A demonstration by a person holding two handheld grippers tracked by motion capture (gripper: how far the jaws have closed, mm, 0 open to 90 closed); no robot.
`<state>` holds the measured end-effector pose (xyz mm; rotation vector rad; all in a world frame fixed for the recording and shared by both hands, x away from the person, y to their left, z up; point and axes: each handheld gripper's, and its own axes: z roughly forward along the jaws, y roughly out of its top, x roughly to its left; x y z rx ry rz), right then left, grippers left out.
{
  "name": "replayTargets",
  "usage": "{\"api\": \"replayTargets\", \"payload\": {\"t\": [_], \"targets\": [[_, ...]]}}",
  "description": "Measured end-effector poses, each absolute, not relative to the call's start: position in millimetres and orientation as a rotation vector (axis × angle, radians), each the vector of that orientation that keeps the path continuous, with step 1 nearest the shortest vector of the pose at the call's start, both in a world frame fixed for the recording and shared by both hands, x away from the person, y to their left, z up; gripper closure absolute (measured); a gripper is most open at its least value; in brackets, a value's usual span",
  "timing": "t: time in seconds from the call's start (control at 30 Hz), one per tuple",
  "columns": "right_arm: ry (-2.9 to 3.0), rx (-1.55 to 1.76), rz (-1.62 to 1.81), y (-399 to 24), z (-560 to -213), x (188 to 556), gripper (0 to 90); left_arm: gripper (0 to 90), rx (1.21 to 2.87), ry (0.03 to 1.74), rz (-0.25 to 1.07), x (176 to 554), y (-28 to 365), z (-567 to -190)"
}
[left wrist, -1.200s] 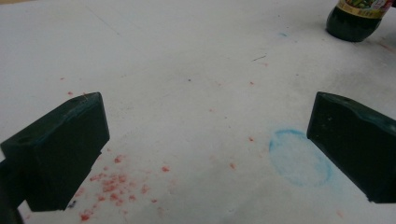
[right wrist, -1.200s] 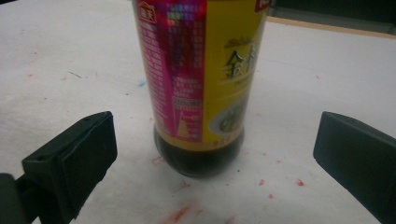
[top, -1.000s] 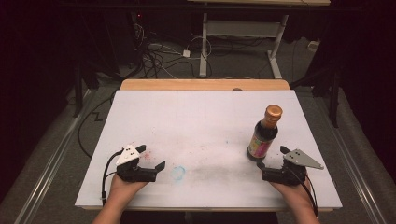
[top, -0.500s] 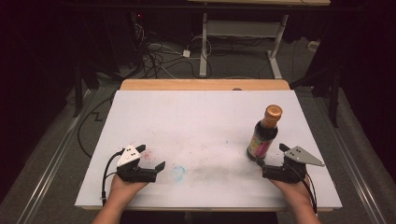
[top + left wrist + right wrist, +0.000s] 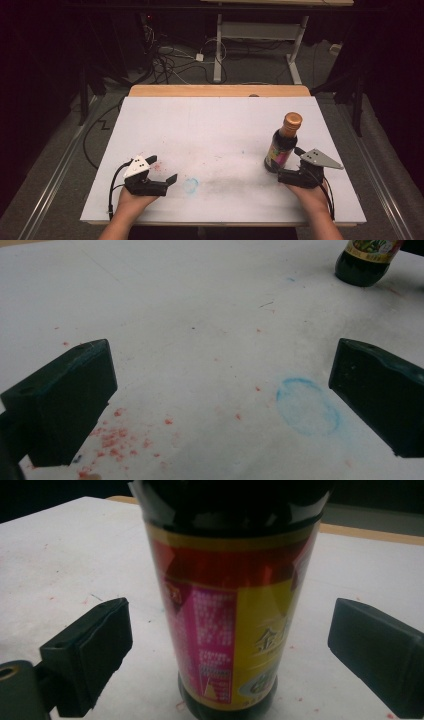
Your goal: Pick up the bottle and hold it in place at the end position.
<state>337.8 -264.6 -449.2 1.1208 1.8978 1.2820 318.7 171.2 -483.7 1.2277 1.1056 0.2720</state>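
High view: a white table (image 5: 210,130) spans the frame, its far edge a strip of bare wood (image 5: 220,90), with a grey floor and tangled cables (image 5: 170,60) beyond it. On the table's right side a dark sauce bottle (image 5: 281,145) stands upright, topped by a copper-coloured cap (image 5: 292,120) and wrapped in a red, magenta and yellow label (image 5: 230,625). Just beside its base, on the near side, the right gripper (image 5: 286,175) is held low in the person's right hand (image 5: 310,192), a grey three-cornered plate (image 5: 320,159) on top. Right gripper view: the bottle's lower body sits between the two black jaws, which stand apart from the glass on both sides with table showing in each gap; the jaws have just been closing a little, yet nothing is gripped. Across the table, well apart from the bottle, the left gripper (image 5: 164,172) rests near the front edge in the person's left hand (image 5: 132,202), its jaws spread wide and empty over the bare surface. Left gripper view: between those jaws lie a faint blue ring mark (image 5: 307,406) and a scatter of red specks (image 5: 117,437), with the bottle's base at the far upper right.
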Motion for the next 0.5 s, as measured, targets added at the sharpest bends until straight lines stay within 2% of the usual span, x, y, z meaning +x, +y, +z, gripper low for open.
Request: {"api": "replayTargets", "payload": {"t": [0.5], "targets": [[1.879,1.121,1.300,-257.7,-444.2,354.2,18.5,0.0,1.234,1.095,0.290,319.3,170.8,-486.9]]}}
